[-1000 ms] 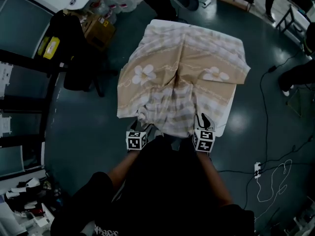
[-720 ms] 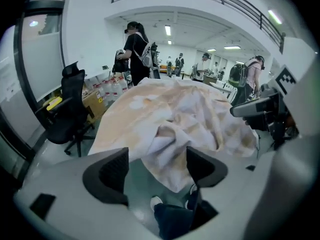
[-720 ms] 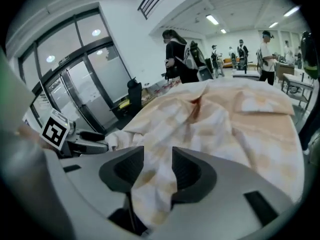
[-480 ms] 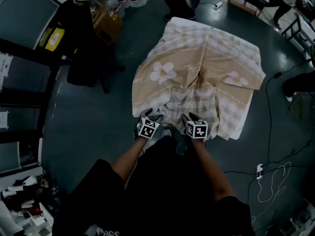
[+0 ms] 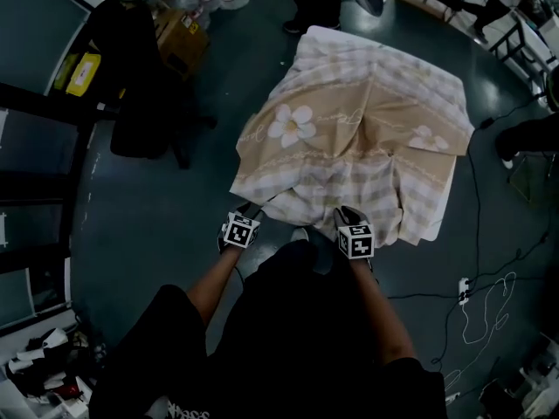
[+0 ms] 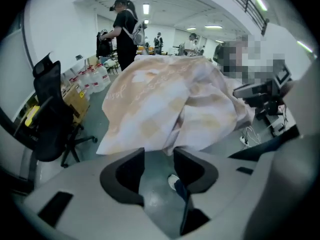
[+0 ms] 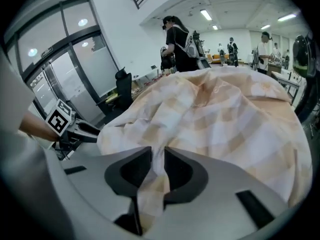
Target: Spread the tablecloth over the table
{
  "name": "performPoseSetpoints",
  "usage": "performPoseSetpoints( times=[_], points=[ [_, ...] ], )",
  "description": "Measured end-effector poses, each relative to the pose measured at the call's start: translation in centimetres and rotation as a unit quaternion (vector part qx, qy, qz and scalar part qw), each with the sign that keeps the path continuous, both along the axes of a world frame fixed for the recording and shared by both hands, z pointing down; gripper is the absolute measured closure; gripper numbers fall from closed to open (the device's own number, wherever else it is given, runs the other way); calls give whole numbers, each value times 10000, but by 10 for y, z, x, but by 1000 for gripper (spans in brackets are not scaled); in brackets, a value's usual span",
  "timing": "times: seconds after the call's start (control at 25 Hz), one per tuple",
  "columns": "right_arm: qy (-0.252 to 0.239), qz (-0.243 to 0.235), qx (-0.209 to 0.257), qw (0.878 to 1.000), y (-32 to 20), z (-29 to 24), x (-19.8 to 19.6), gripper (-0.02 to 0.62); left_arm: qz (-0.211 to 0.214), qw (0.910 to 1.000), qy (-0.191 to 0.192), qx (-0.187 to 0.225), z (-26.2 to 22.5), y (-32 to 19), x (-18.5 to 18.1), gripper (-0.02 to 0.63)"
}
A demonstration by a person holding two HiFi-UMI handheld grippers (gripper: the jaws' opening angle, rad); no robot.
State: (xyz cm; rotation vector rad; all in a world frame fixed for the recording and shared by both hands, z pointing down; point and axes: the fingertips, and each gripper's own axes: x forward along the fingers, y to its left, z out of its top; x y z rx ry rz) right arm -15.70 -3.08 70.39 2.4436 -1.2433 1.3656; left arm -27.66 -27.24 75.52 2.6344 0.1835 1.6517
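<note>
Your left gripper (image 5: pixel 247 211) and right gripper (image 5: pixel 348 216) sit side by side in the head view, at the ends of bare forearms that reach forward and down from your body, the left one angled a little outward. Both point steeply down at the near hem of the tablecloth (image 5: pixel 358 138), which lies bunched and creased just ahead of them. The left gripper meets the hem's near left corner and the right gripper its middle. In the left gripper view, your left gripper (image 6: pixel 159 156) has just been closing its jaws, yet they stand partly apart with nothing between them. Only the dark floor (image 6: pixel 152 189) and a shoe (image 6: pixel 173 182) show through the gap, while the tablecloth's (image 6: pixel 165 99) drooping edge hangs just beyond the jaw tips. An office chair (image 6: pixel 50 119) stands well off to that gripper's left. In the right gripper view, your right gripper (image 7: pixel 157 156) has also just been closing, and its jaws are drawn narrow on a fold of the tablecloth (image 7: pixel 225 114), pinched between the pads and trailing back toward the camera. The rest of the cloth rises ahead of the jaws in a broad checked mound.
</note>
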Motion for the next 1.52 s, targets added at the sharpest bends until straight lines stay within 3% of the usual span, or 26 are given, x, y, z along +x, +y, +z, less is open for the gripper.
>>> performPoseSetpoints(
  times=[0.12, 0.24, 0.32, 0.4, 0.48, 0.56, 0.68, 0.84, 0.96, 1.08, 1.2, 1.52],
  points=[
    [307, 257, -157, 9991, 32, -7, 12, 443, 541, 9976, 431, -57, -17, 12, 11, 413],
    [393, 807, -271, 9956, 69, -10, 30, 442, 860, 9937, 659, -286, -42, 34, 13, 413],
    [509, 1181, -292, 9913, 96, -20, 43, 442, 922, 9917, 504, -742, -58, 56, 4, 412],
    [686, 1524, -386, 9852, 129, -31, 58, 442, 828, 9866, 115, -1400, -72, 79, -12, 340],
    [754, 1933, -475, 9771, 167, -35, 71, 443, 766, 9825, -48, -1694, -80, 95, -23, 334],
    [661, 2263, -625, 9698, 206, -27, 81, 443, 766, 9832, 156, -1651, -90, 108, -19, 336],
    [286, 2380, -915, 9665, 251, 1, 88, 442, 792, 9812, 647, -1637, -103, 143, 13, 336],
    [87, 2173, -1341, 9668, 281, 28, 91, 423, 929, 9719, 1047, -1892, -115, 219, 76, 336],
    [-10, 1839, -1498, 9715, 287, 47, 94, 423, 1232, 9677, 1241, -1813, -113, 275, 121, 336],
    [-23, 1521, -1475, 9773, 286, 54, 95, 443, 1562, 9679, 1089, -1642, -94, 319, 149, 336],
    [91, 1413, -1335, 9809, 291, 49, 97, 565, 1745, 9706, 824, -1441, -75, 341, 161, 336],
    [-148, 2202, -989, 9703, 395, 39, 78, 576, 1696, 9769, 528, -1187, -51, 372, 156, 336]
  ],
)
